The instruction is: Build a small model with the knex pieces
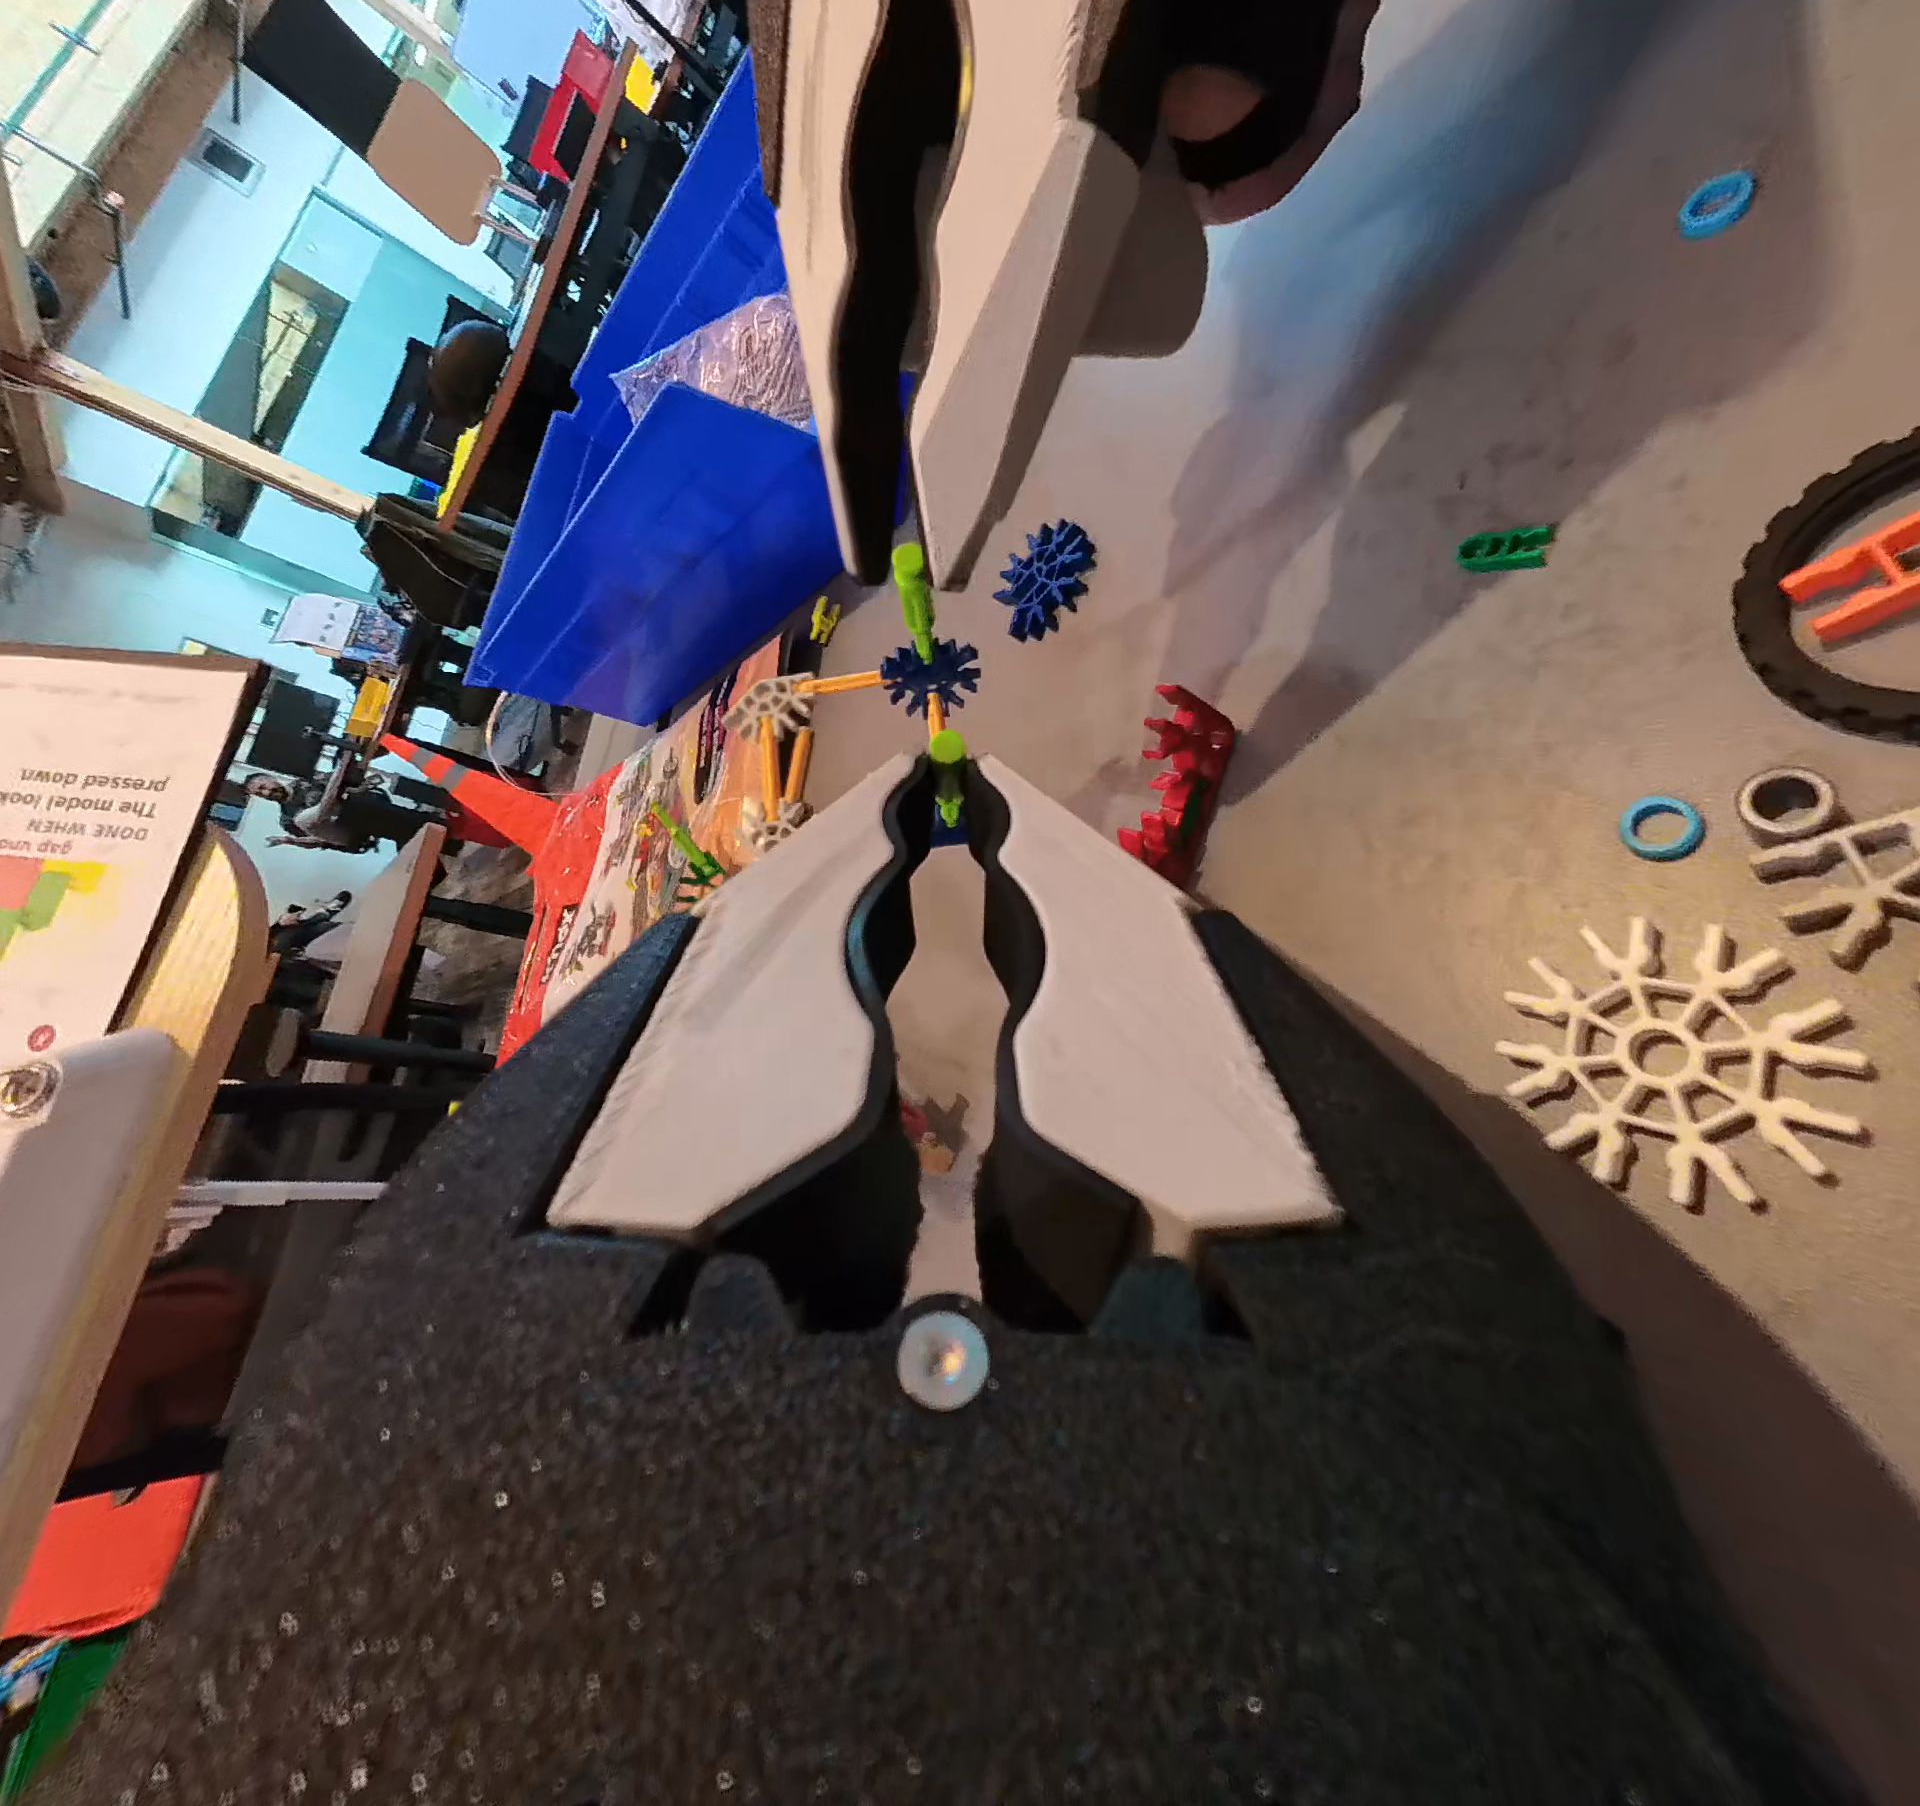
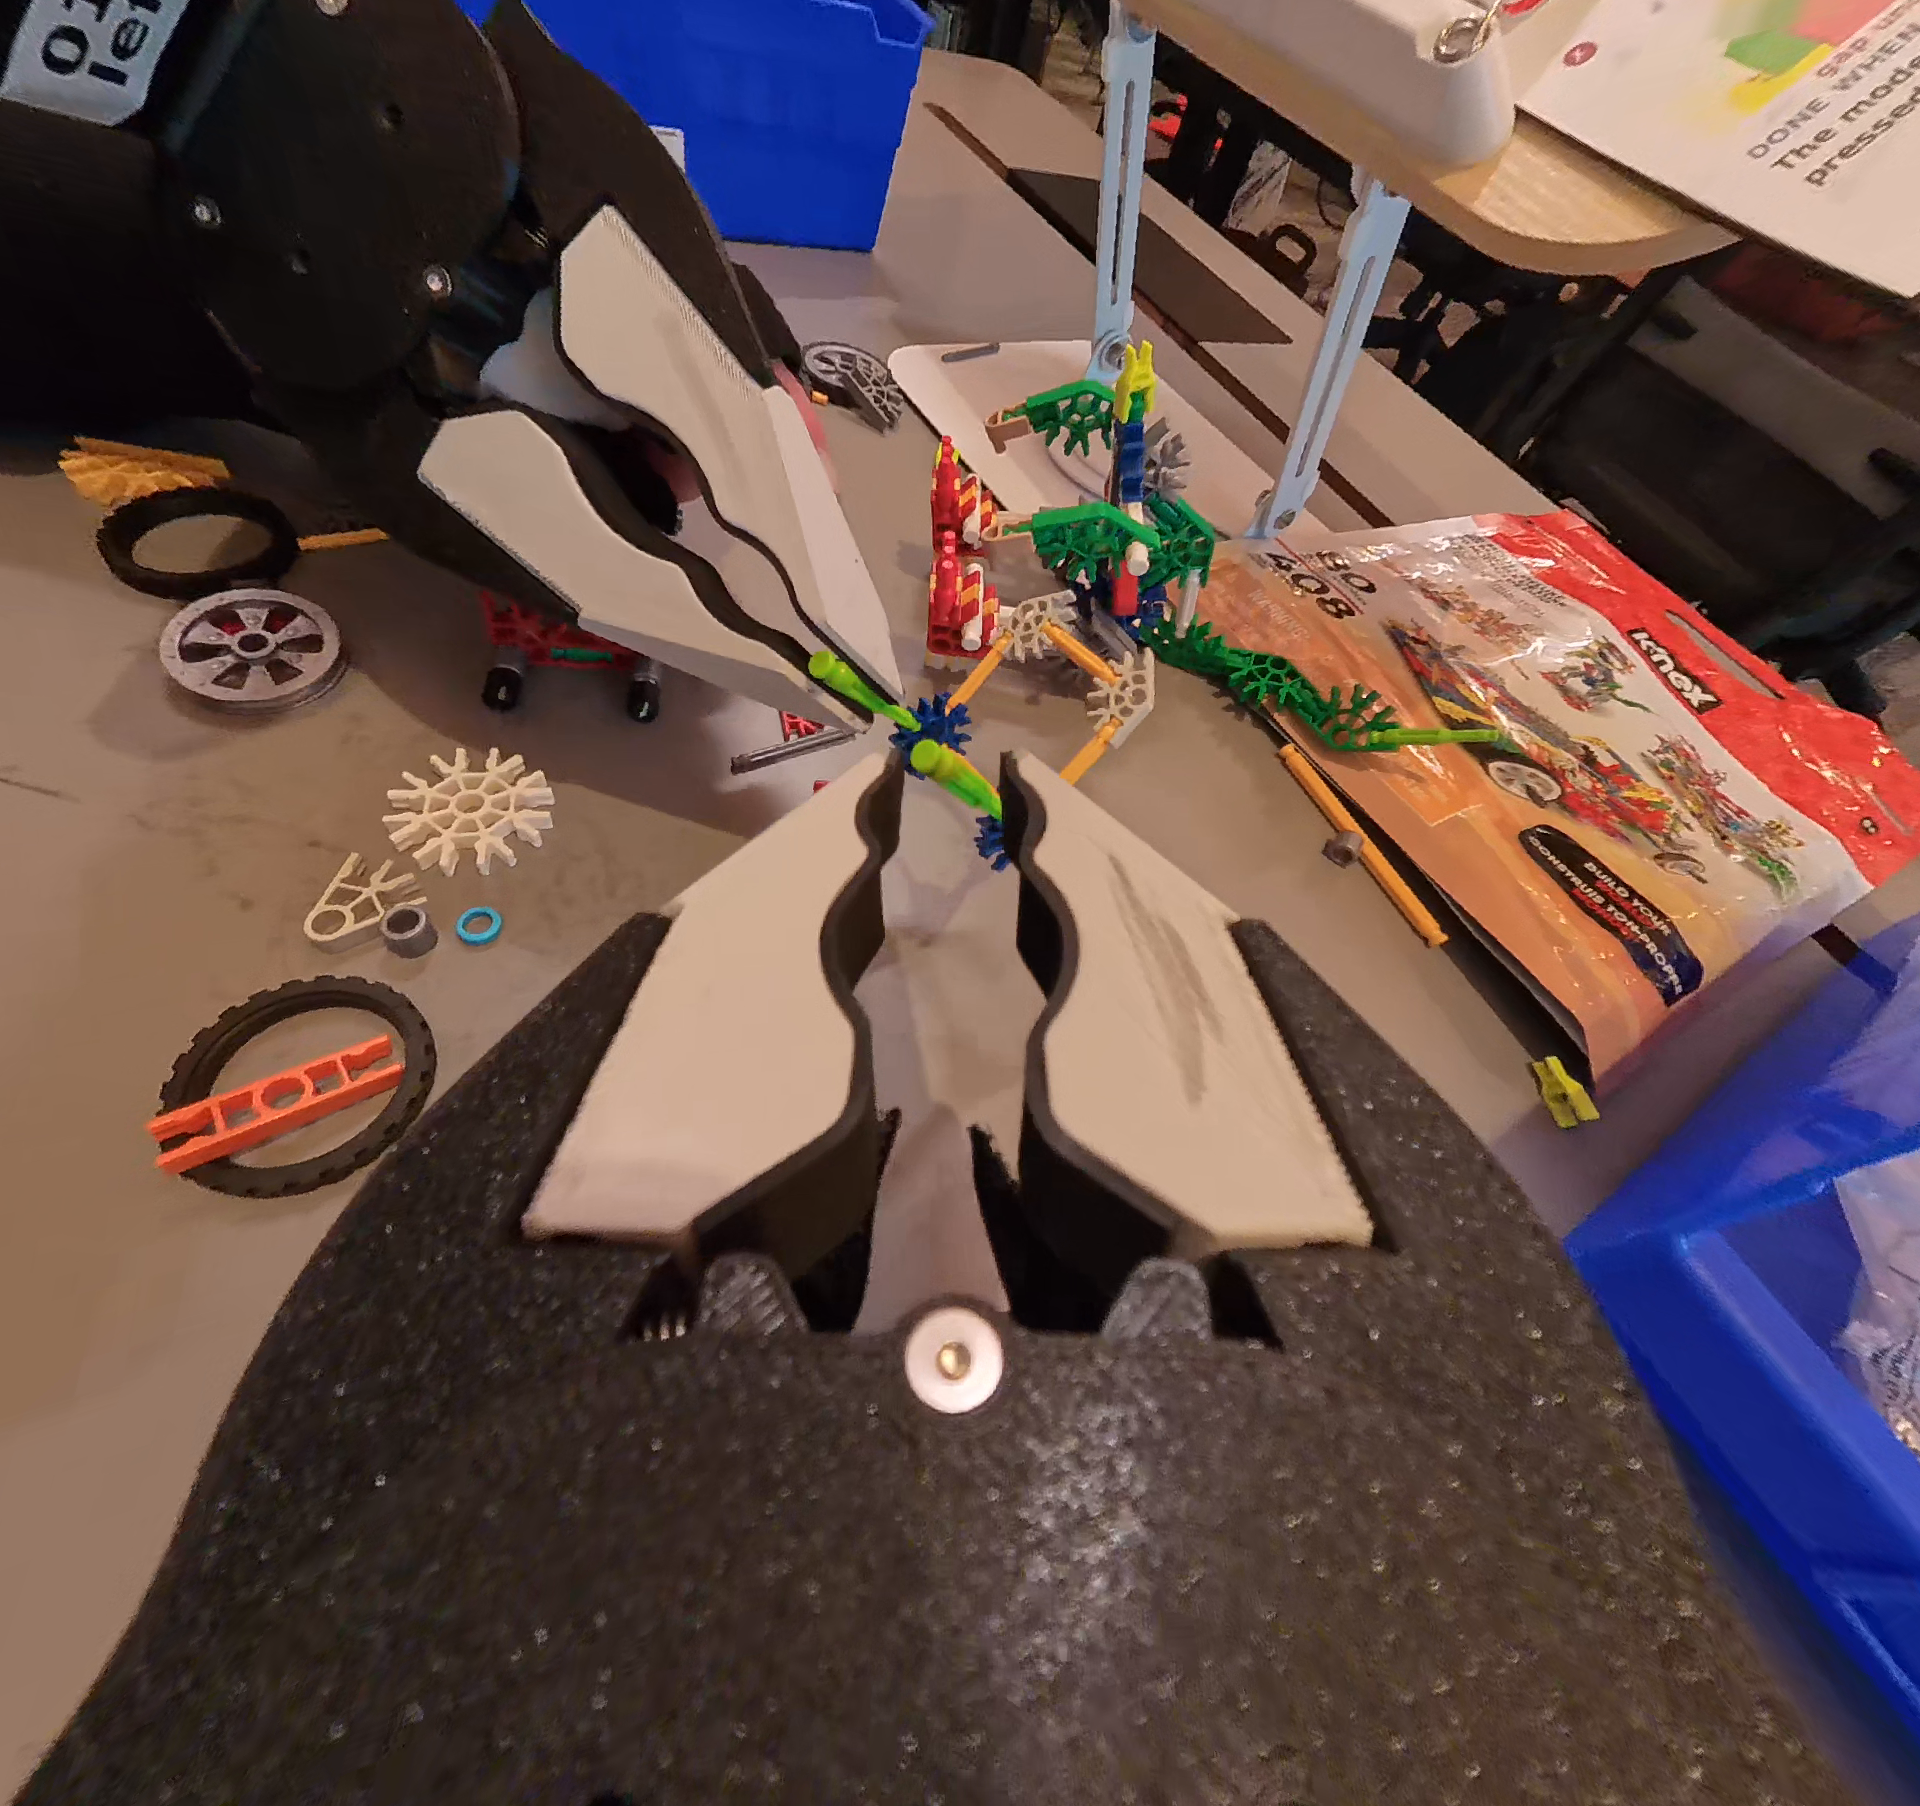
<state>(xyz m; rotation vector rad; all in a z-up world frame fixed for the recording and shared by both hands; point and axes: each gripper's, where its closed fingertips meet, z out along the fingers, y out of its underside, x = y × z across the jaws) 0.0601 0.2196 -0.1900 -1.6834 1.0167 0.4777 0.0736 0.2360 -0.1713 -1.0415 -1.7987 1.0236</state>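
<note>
A small blue snowflake hub (image 1: 930,678) (image 2: 935,723) sits just above the grey table, joined by yellow rods (image 2: 977,681) to white connectors (image 1: 774,707) (image 2: 1127,691). Two lime green rods stick out of the hub. My left gripper (image 1: 948,767) (image 2: 871,707) is shut on one lime rod (image 1: 948,764) (image 2: 840,676). My right gripper (image 2: 951,782) (image 1: 906,574) comes in from the opposite side and is shut on the other lime rod (image 2: 956,780) (image 1: 912,598). The two pairs of tips nearly meet at the hub. A second blue hub (image 1: 1044,577) (image 2: 992,837) lies close by.
A green and red built model (image 2: 1101,530) and a printed parts bag (image 2: 1558,769) lie behind the hub. Blue bins (image 1: 665,551) (image 2: 1766,1289) flank the table. Loose parts lie about: a white snowflake connector (image 1: 1673,1060) (image 2: 468,811), a tyre (image 2: 296,1086), a red piece (image 1: 1184,785), a grey wheel (image 2: 252,650). The tips of both grippers are at nearly the same place. The left tips stand about 11 centimetres off the white snowflake connector (image 2: 468,811).
</note>
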